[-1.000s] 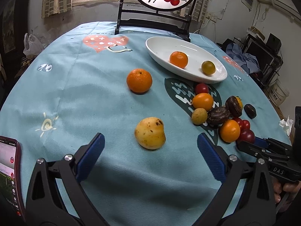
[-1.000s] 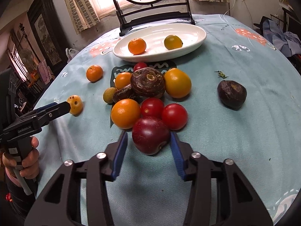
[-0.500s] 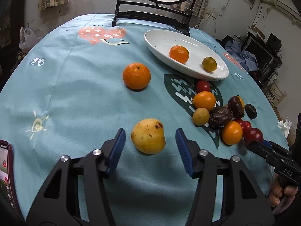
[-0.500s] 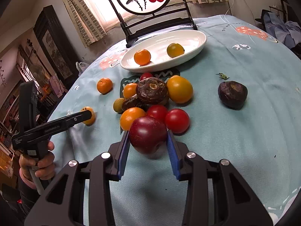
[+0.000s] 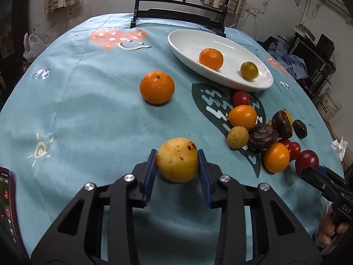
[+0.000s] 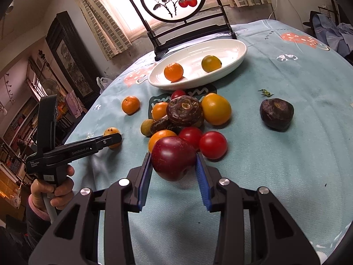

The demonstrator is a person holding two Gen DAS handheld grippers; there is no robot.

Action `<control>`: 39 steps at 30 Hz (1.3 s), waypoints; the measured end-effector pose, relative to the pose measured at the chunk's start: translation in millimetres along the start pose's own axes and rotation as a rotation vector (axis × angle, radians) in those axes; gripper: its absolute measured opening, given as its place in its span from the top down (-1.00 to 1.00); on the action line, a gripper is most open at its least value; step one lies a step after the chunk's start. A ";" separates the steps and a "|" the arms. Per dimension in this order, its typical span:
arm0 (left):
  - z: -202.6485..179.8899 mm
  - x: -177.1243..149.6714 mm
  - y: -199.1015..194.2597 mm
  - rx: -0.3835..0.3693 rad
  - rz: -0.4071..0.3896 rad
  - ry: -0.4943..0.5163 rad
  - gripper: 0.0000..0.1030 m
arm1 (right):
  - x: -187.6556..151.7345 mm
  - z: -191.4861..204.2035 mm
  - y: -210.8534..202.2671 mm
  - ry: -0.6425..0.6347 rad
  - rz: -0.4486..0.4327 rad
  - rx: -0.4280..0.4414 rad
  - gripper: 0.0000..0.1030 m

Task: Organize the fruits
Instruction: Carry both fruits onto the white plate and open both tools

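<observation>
left wrist view: the left gripper (image 5: 177, 167) jaws are closing on the yellow fruit (image 5: 177, 159), pads touching it, above the counter (image 5: 88, 110). the right gripper (image 6: 174, 172) is clamped on the dark red plum (image 6: 173, 158).

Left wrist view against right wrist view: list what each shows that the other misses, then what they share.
Only the left wrist view: a phone at the table edge, and the left gripper closing on the yellow fruit.
Only the right wrist view: a tiny green stem.
Both: the white dish and the dark red plum in the right gripper.
</observation>
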State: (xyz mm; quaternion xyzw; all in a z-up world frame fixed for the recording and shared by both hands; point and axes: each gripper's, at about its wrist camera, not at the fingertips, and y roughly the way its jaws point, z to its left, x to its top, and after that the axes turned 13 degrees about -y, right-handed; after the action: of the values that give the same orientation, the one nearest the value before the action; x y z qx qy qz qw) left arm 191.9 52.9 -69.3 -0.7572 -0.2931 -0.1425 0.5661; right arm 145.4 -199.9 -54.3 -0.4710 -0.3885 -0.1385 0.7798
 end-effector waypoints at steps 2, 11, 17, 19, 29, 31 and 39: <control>-9.7 3.7 -2.5 -0.003 -0.031 0.010 0.30 | 0.4 0.2 -1.7 -0.005 -0.012 0.010 0.24; -80.8 64.4 8.8 -0.100 -0.119 0.030 0.30 | 63.9 -3.8 -3.1 -0.060 -0.120 -0.009 0.23; -85.8 109.2 33.5 -0.042 -0.161 -0.008 0.29 | 129.3 -31.0 66.1 -0.056 0.024 -0.095 0.23; -75.3 120.7 47.2 -0.034 -0.135 -0.053 0.30 | 139.0 -38.8 86.8 -0.046 0.084 -0.119 0.24; -55.6 147.5 91.2 0.015 -0.055 -0.110 0.29 | 149.2 -42.2 142.5 -0.074 0.208 -0.133 0.23; -56.8 149.0 96.0 0.018 -0.041 -0.105 0.29 | 149.3 -42.4 146.8 -0.080 0.224 -0.132 0.23; -63.1 145.0 68.4 0.044 -0.102 -0.107 -0.83 | 151.3 -39.1 117.5 -0.080 0.164 -0.101 0.00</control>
State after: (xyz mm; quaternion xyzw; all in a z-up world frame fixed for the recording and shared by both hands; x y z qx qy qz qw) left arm 354.8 21.8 -22.7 -0.7351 -0.3641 -0.1242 0.5583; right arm 332.2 -149.2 -26.4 -0.5448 -0.3721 -0.0748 0.7478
